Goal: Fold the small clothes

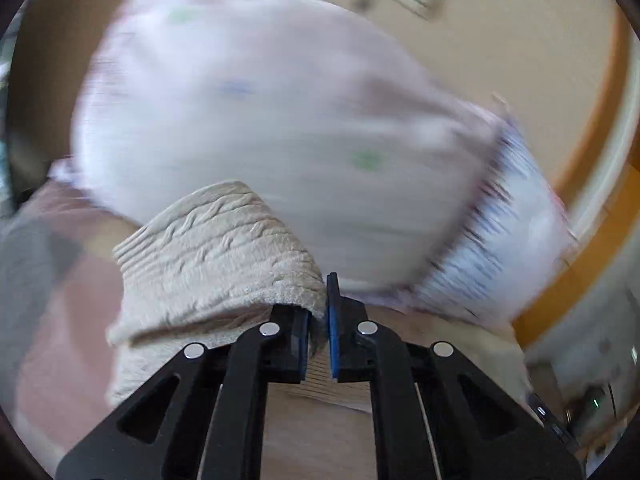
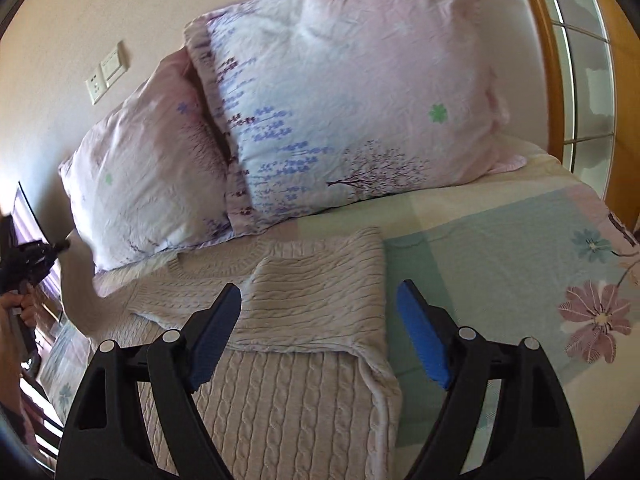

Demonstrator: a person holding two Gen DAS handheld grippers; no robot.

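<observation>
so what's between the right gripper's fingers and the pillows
In the right wrist view, the open right gripper hovers over the beige cable-knit sweater, whose folded-over part fills the stretch up to the floral pillows.

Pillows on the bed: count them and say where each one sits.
2. The larger pillow leans against the wall on the right; the smaller pillow sits left of it, partly tucked behind it. Others may lie outside the view.

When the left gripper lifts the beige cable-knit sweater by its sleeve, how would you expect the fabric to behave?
Probably floppy: the piece of the sweater clamped in the left gripper already drapes over one finger. It likely has some weight for its size, since the knit looks thick and folds in soft bulges. It seems unlikely to slip, as the ribbed texture should grip the pads.
</observation>
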